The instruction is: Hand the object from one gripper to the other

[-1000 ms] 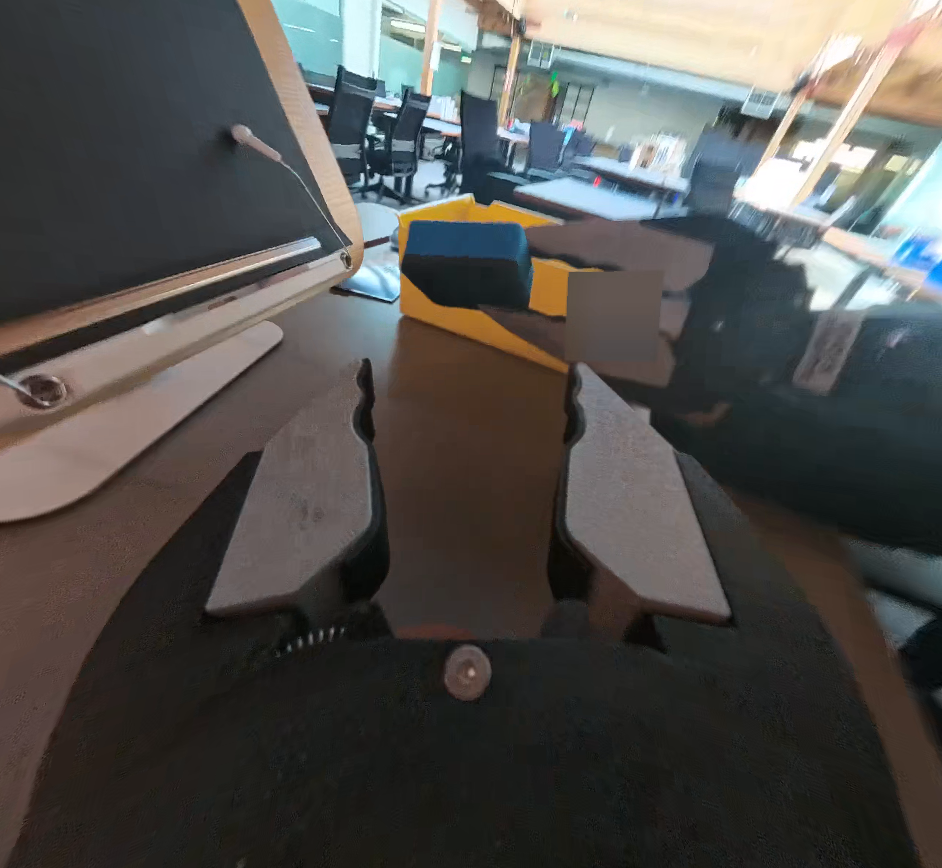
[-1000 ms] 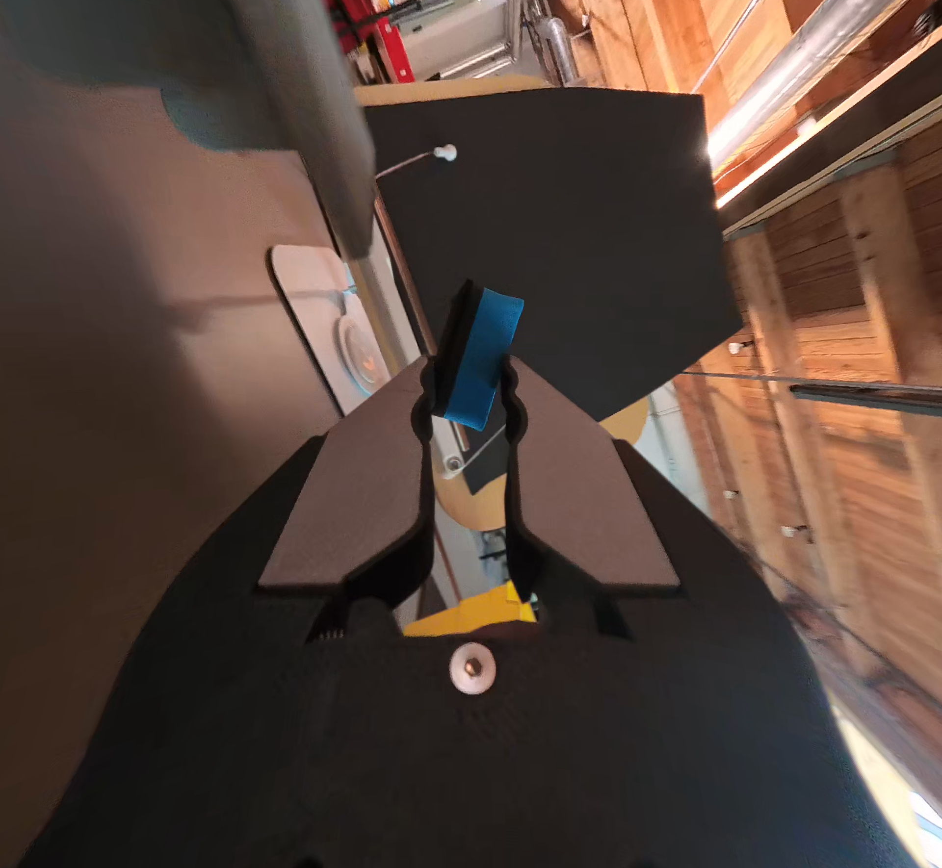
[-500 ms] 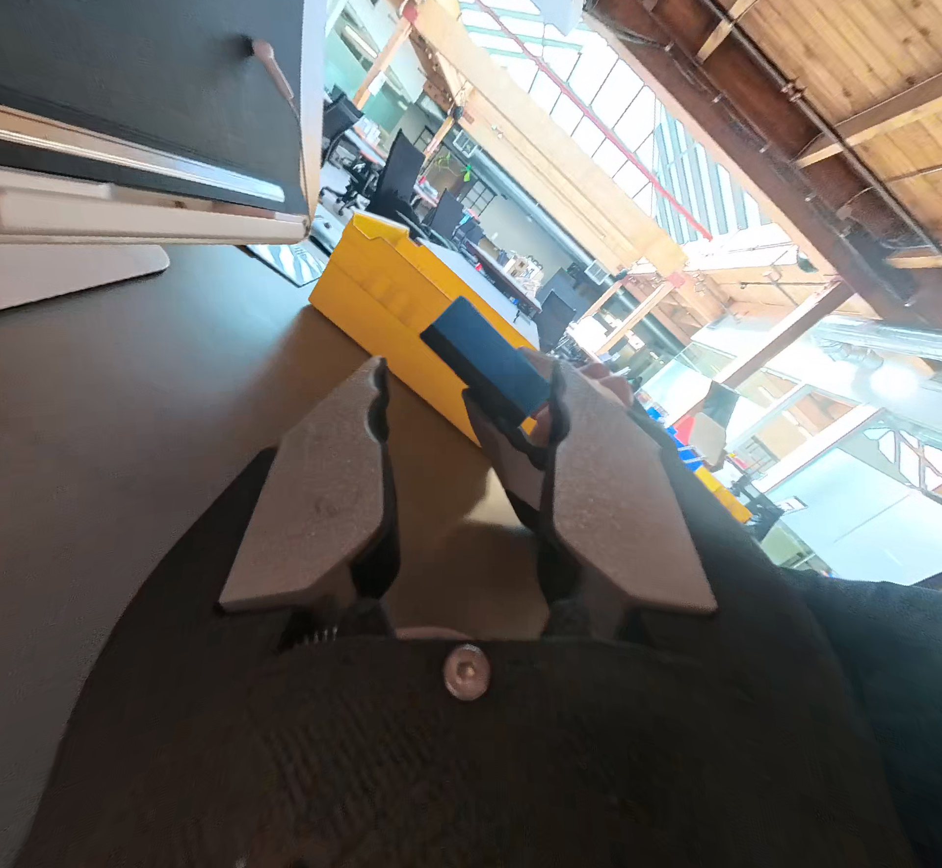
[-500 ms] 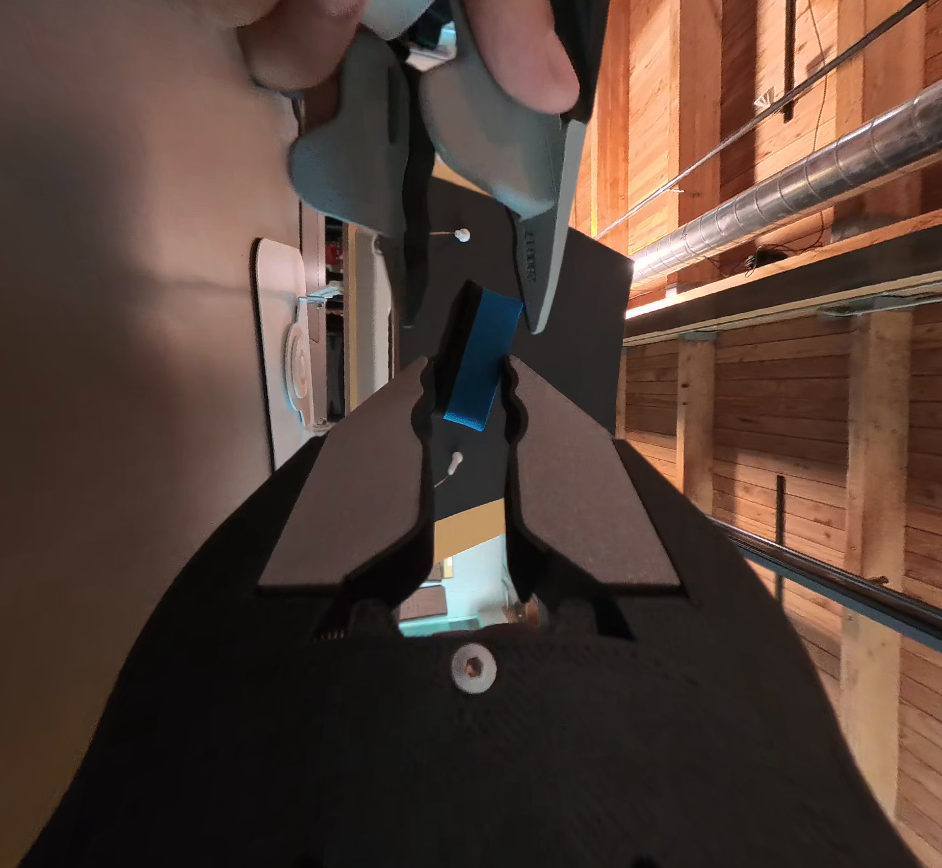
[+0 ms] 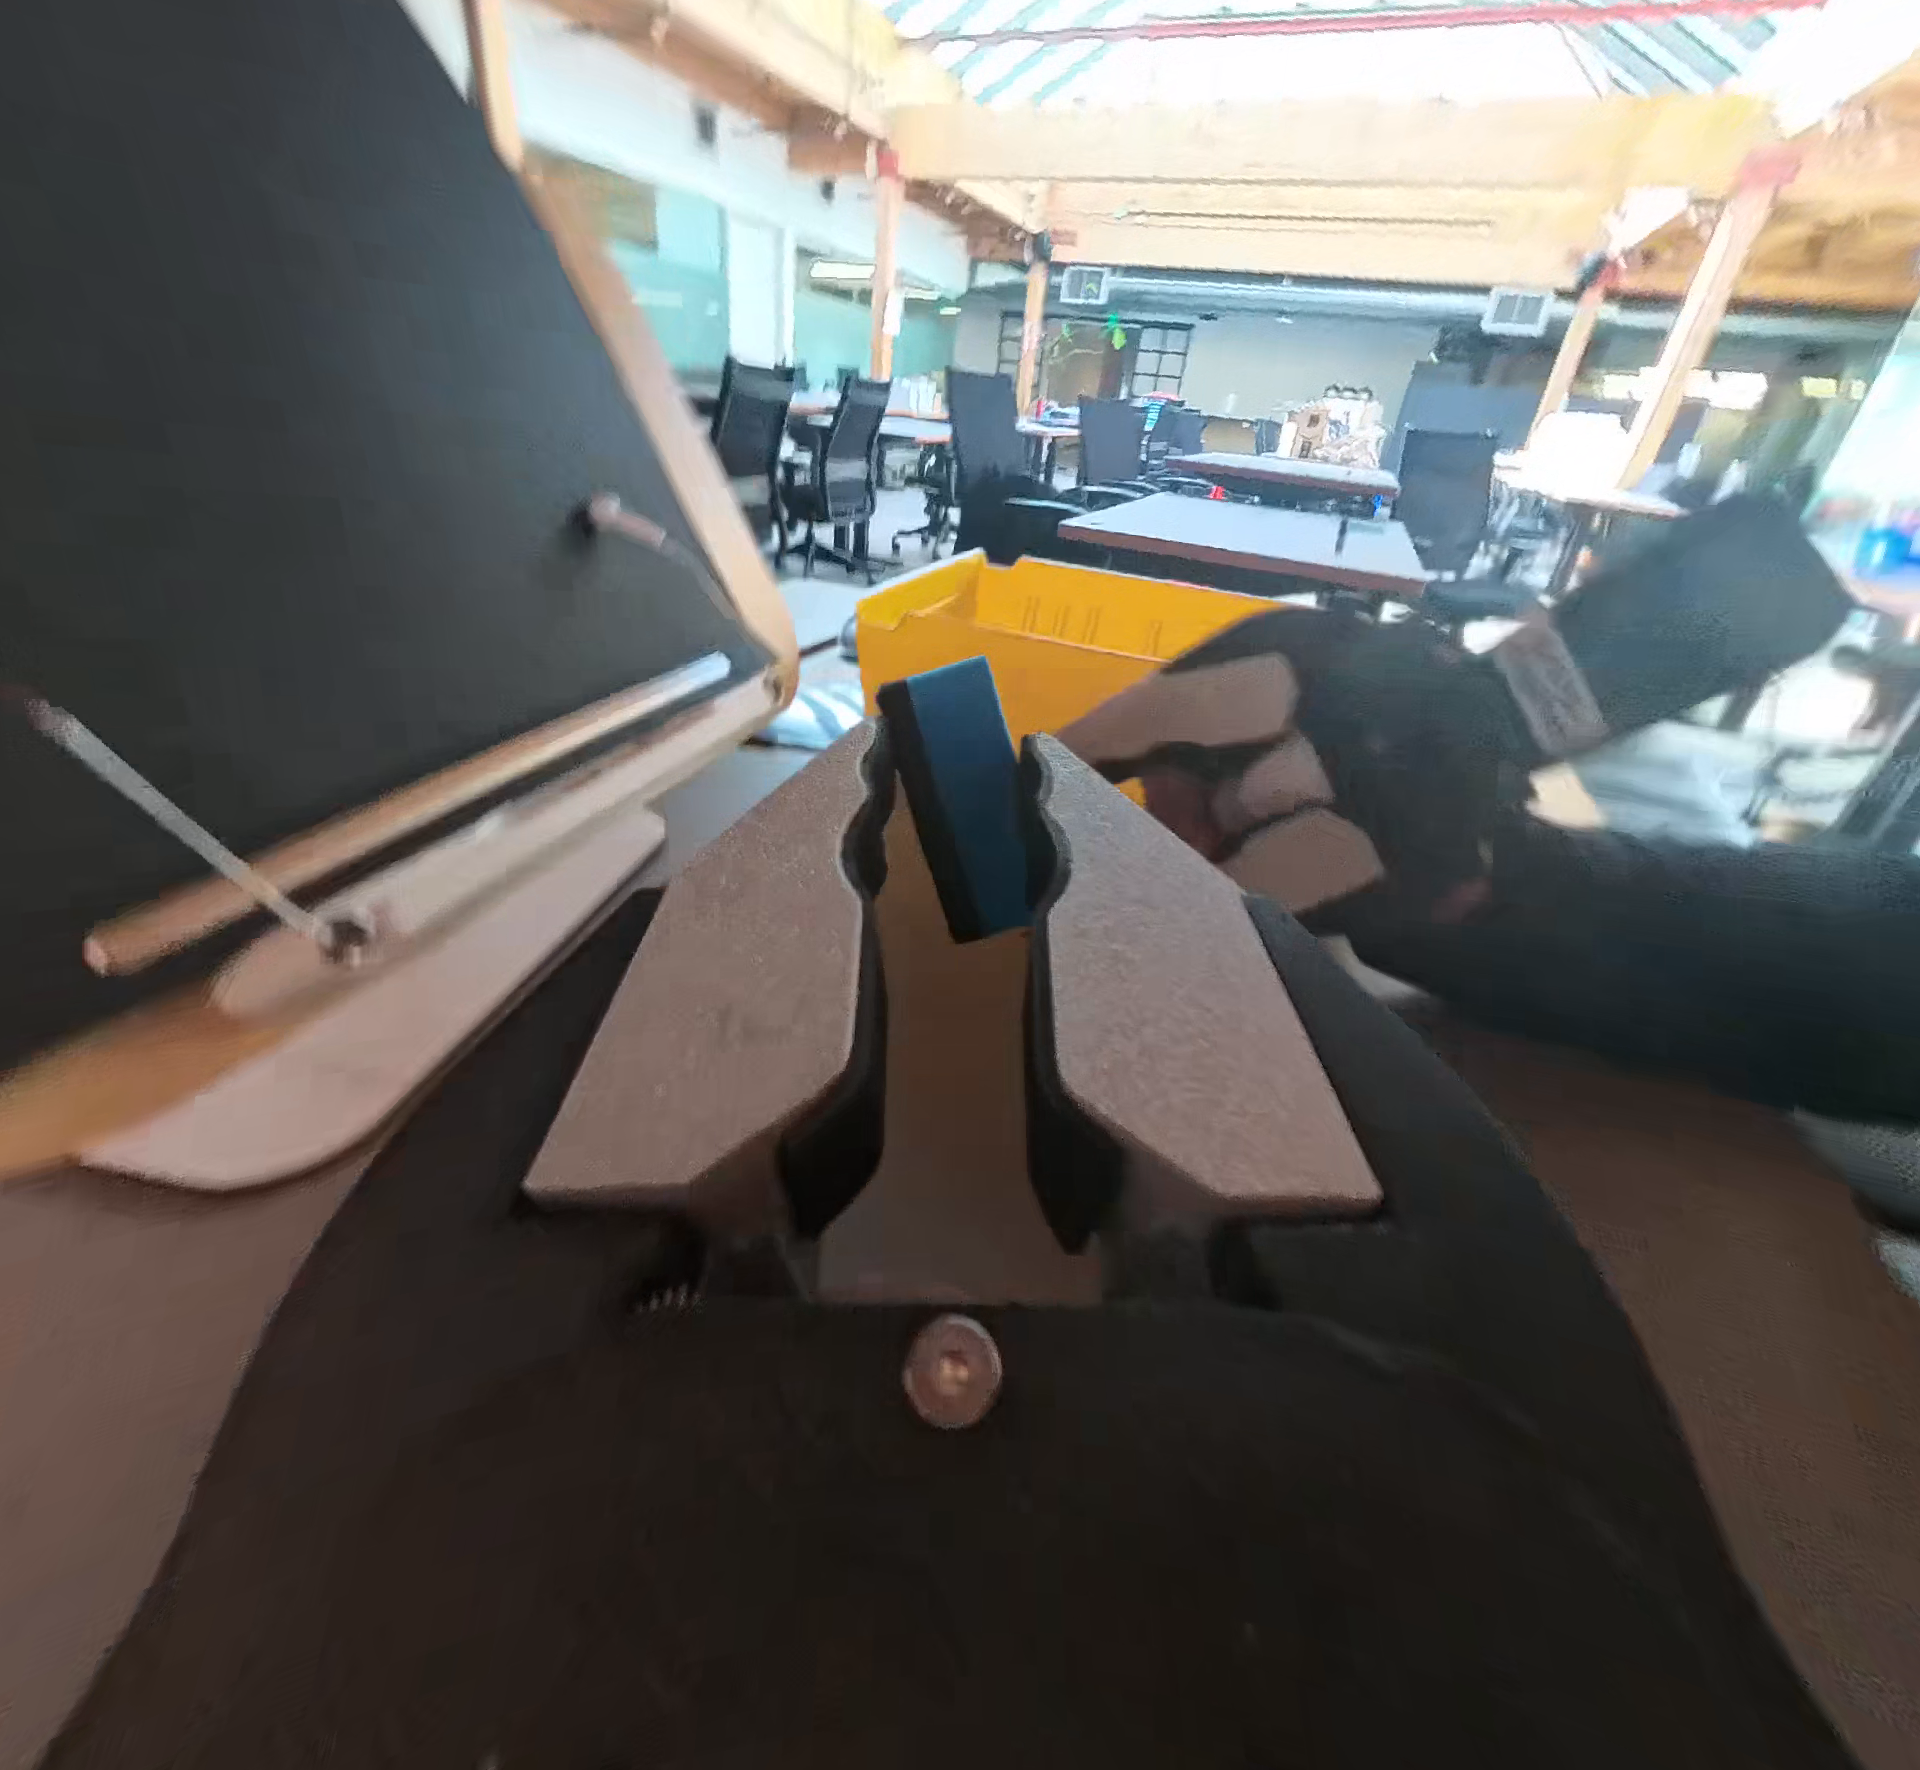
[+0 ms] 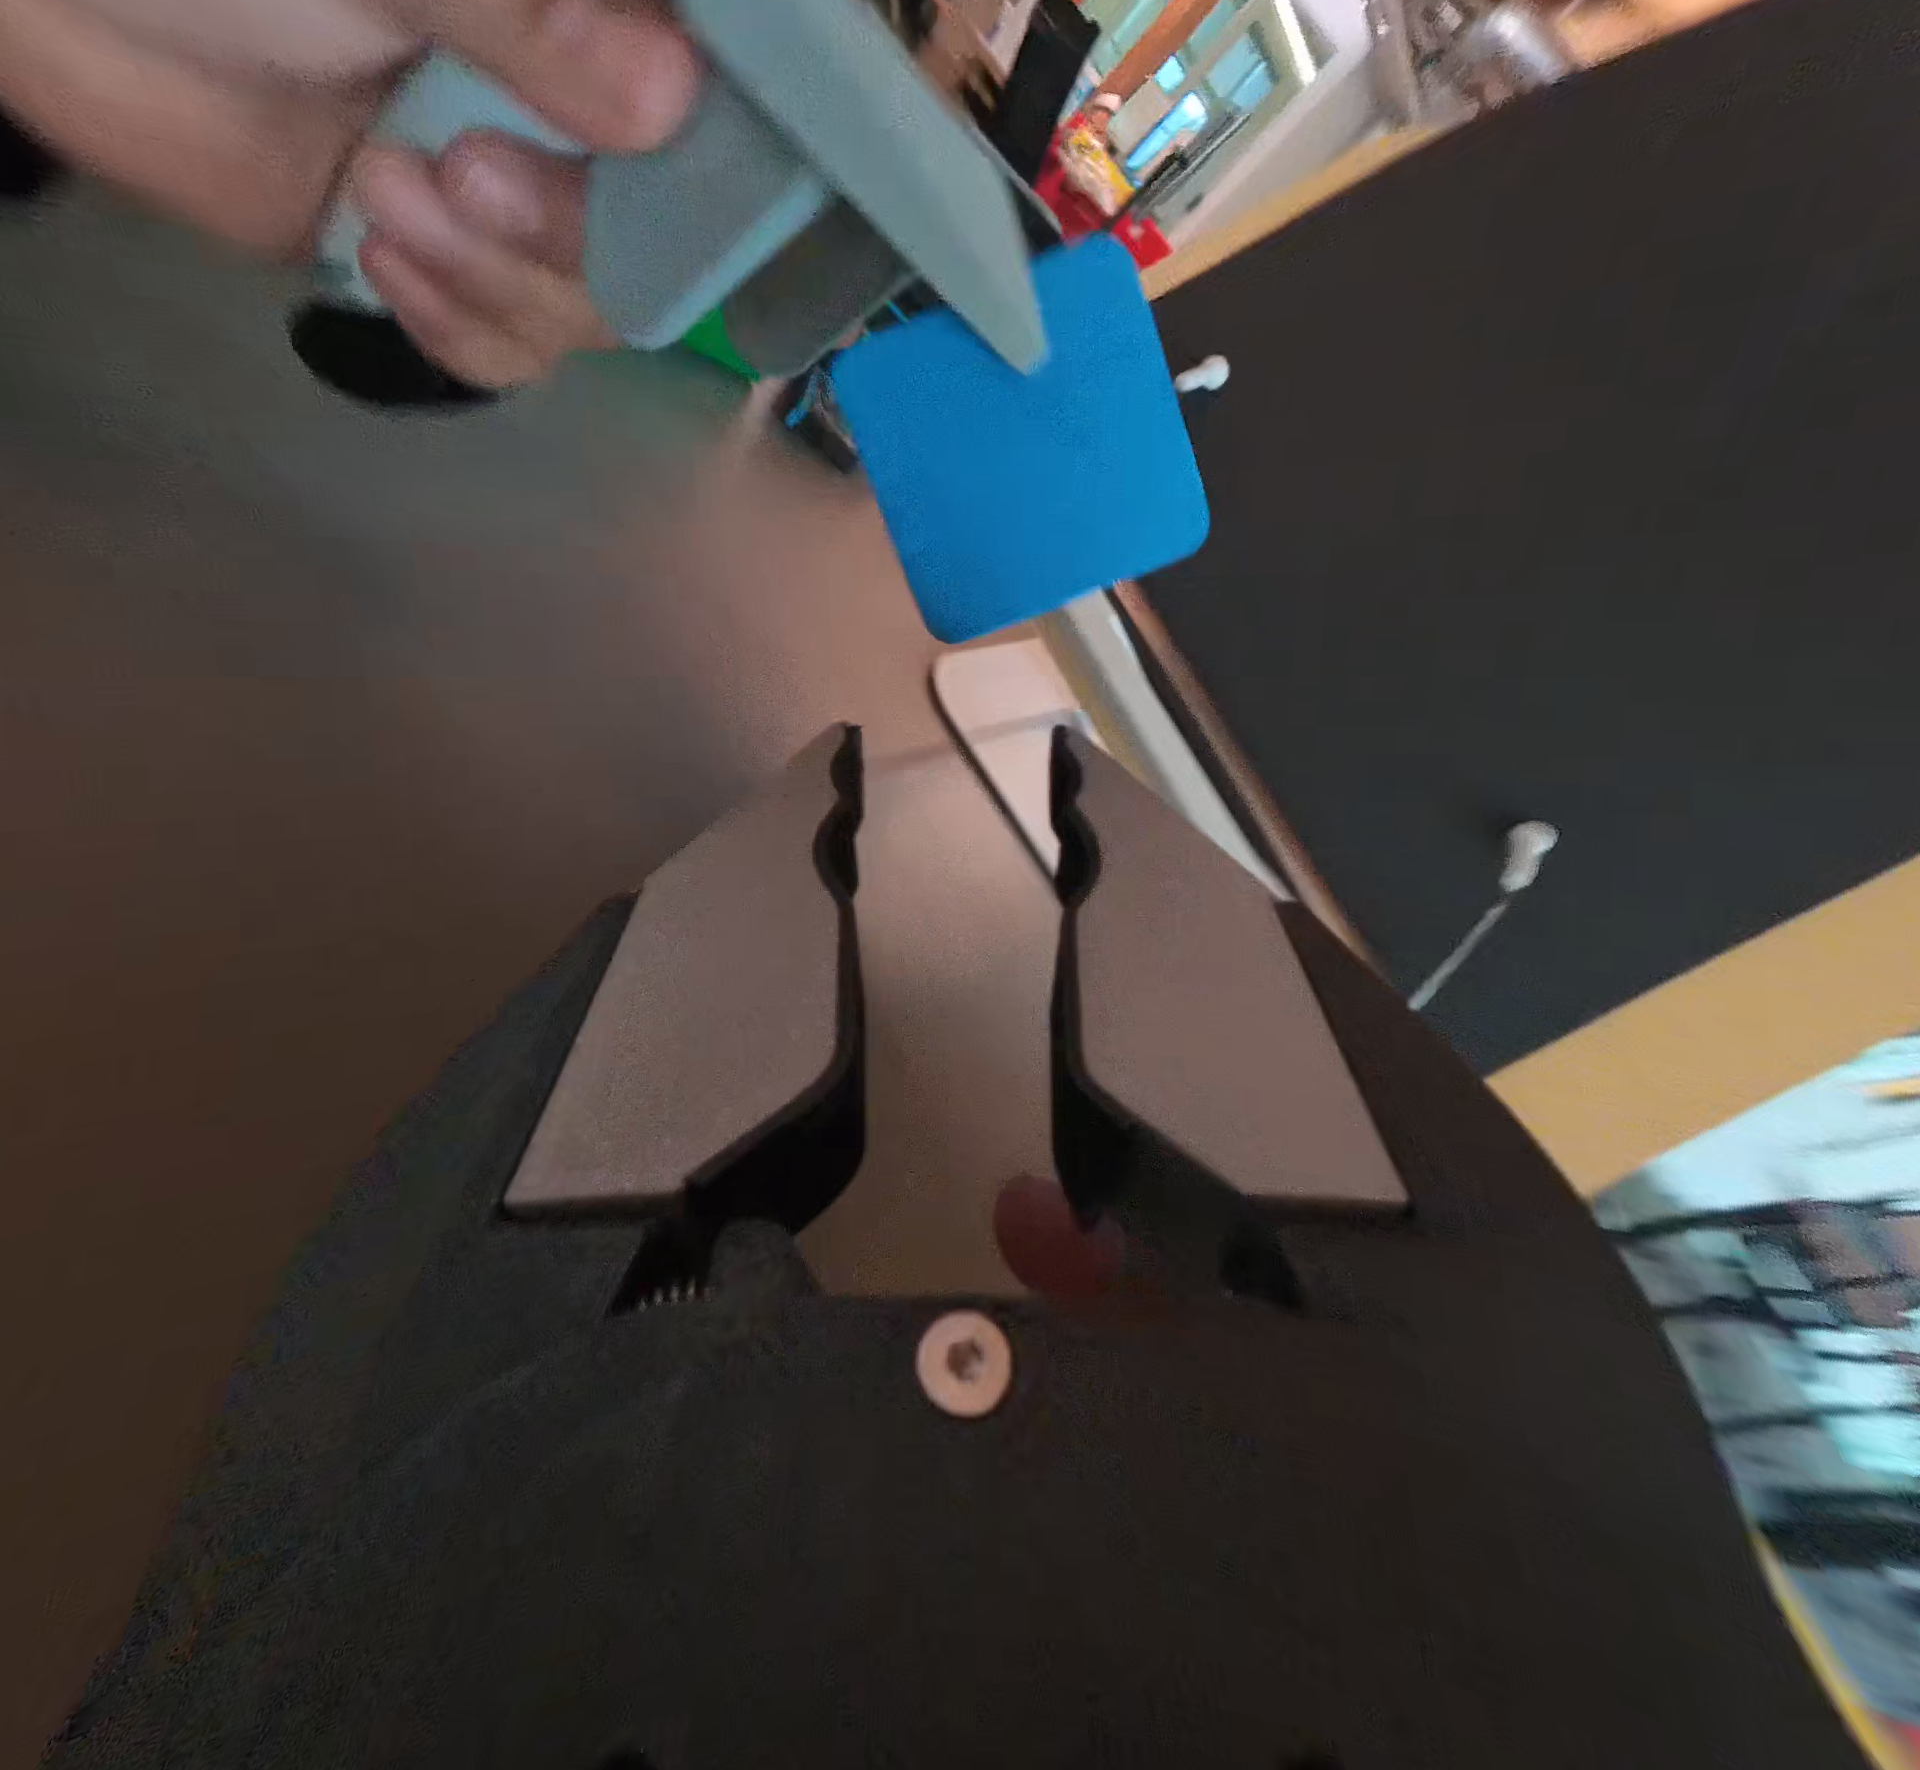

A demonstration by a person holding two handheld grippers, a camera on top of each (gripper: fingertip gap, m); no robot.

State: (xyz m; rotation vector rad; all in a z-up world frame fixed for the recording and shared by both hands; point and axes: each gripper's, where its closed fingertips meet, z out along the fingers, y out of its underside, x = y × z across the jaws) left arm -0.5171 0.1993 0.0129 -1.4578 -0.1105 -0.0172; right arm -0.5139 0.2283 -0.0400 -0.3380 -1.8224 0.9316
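A blue and black foam block [image 5: 968, 811] is clamped upright between the fingertips of my left gripper [image 5: 956, 764], which is shut on it above the brown table. In the right wrist view the block [image 6: 1023, 442] shows its blue face, held by the left gripper's grey fingers [image 6: 831, 151] with a person's hand [image 6: 468, 266] behind. My right gripper [image 6: 954, 759] is open and empty, a short way back from the block. In the left wrist view the right gripper's black body [image 5: 1455, 764] is just right of the block.
A yellow bin [image 5: 1049, 640] stands behind the block. A black board on a wooden easel [image 5: 260, 421] with a white base [image 5: 312, 1086] fills the left; it also shows in the right wrist view [image 6: 1558, 370]. The brown table [image 6: 312, 785] lies below.
The block went from my right gripper to my left. The left gripper closed on it; the right gripper opened and drew back from it.
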